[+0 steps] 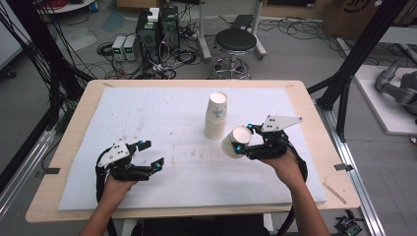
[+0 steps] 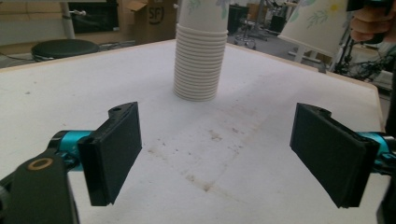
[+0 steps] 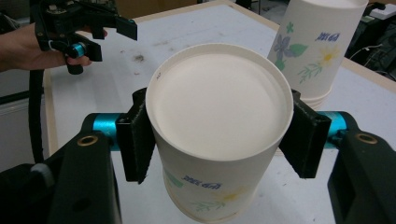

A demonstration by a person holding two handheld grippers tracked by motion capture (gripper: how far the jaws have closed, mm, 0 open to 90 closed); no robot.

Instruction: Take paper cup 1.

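The right tongs (image 1: 239, 139) grip a single white paper cup with a flower print (image 1: 235, 140), one black pad pressed against each side of its wall. The cup is tipped on its side, clear of the desk, its flat base turned toward the right gripper view's camera (image 3: 219, 100). It hangs over the right half of the white foam mat (image 1: 162, 167) that covers the pale wooden desk (image 1: 78, 118), just to the near right of a tall stack of matching white paper cups (image 1: 216, 115). That stack stands upright, mouths down, on the mat a little right of the middle and toward the far side; in the left gripper view its ribbed rims (image 2: 200, 65) rise straight ahead.

The left tongs (image 1: 152, 153) rest low over the near left part of the mat, well apart from both the stack and the held cup. Their jaws stand wide apart with nothing between them, only bare, faintly stained mat showing in the gap.
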